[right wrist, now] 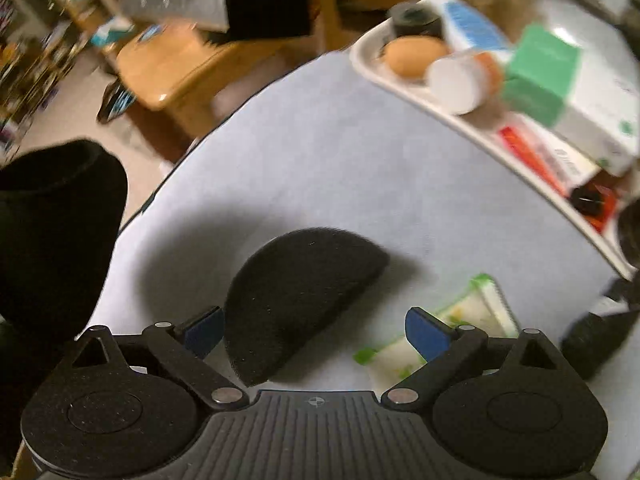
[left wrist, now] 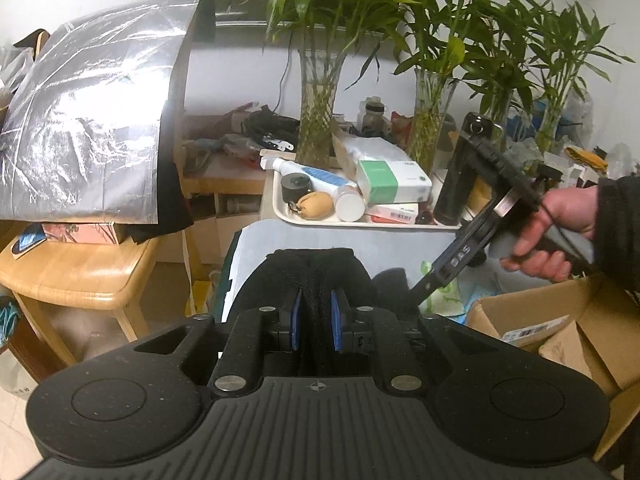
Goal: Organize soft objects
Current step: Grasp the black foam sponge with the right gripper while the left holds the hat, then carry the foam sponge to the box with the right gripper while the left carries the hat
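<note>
The left gripper (left wrist: 316,316) is clamped on a black fleecy sock-like piece (left wrist: 310,270), its blue pads pinching a fold of the cloth and holding it up off the pale blue table cover (right wrist: 340,168). The right gripper (right wrist: 314,328), held in a hand (left wrist: 560,236), tilts steeply down toward that cover with its jaws spread wide and nothing between the pads. Just ahead of those jaws a second black soft piece (right wrist: 296,296), half-round and fuzzy, lies flat on the cover, well short of the white tray (right wrist: 372,50) of bottles and boxes at the cover's far edge. A green-and-white packet (right wrist: 472,312) lies on the cover just beside it.

The step in hand looks like pairing: one piece is already lifted, the other is about to be picked up. The next move probably calls for lowering the open jaws around the dark piece's near edge, keeping clear of the packet, then closing and lifting
</note>
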A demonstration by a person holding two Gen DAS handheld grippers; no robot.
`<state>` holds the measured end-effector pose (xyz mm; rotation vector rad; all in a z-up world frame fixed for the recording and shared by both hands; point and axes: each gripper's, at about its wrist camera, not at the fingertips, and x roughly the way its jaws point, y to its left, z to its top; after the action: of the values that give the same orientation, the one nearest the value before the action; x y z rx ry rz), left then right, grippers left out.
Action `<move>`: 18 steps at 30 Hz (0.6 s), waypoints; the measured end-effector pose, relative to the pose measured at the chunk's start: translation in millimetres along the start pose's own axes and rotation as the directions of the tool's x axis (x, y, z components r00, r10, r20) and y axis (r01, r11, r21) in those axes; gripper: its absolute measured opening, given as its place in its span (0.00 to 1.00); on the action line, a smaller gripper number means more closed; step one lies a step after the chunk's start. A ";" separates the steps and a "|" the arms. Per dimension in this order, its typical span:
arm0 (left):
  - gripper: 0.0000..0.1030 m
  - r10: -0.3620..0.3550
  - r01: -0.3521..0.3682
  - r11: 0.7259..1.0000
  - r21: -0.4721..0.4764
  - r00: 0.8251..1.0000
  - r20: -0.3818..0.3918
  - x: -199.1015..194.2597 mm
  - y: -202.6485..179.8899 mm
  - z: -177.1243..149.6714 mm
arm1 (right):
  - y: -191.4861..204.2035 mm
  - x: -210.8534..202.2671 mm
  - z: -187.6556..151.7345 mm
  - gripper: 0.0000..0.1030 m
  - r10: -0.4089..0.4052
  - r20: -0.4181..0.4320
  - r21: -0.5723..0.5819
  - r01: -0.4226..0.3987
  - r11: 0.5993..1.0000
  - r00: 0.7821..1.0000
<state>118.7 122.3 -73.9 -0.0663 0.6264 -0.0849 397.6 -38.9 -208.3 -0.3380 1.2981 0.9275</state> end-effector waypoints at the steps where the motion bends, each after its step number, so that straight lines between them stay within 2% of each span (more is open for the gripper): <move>1: 0.15 -0.001 0.001 1.000 -0.002 1.000 0.000 -0.1 0.8 -0.9 | 0.3 6.0 2.7 0.96 0.009 -0.012 -0.003 -0.009 1.000 1.000; 9: 0.15 0.001 -0.001 1.000 -0.018 1.000 -0.009 1.6 7.3 -4.5 | 8.2 36.5 18.9 1.00 0.031 -0.065 -0.017 -0.032 0.999 0.997; 14: 0.15 0.004 -0.004 1.000 -0.024 1.000 -0.012 1.9 9.3 -6.2 | 21.5 54.0 22.2 0.99 -0.048 -0.108 -0.068 0.041 0.997 0.993; 16: 0.15 0.004 -0.004 1.000 -0.025 1.000 -0.012 1.4 9.8 -6.2 | 26.5 57.1 20.3 0.90 -0.093 -0.117 -0.108 0.080 0.991 0.989; 18: 0.15 0.005 -0.005 1.000 -0.027 1.000 -0.011 0.7 9.7 -5.9 | 28.1 54.9 18.8 0.83 -0.090 -0.112 -0.115 0.077 0.990 0.990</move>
<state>116.5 131.6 -80.0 -0.0906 0.6386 -0.0721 388.5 12.8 -245.8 -0.5363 1.3316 0.9214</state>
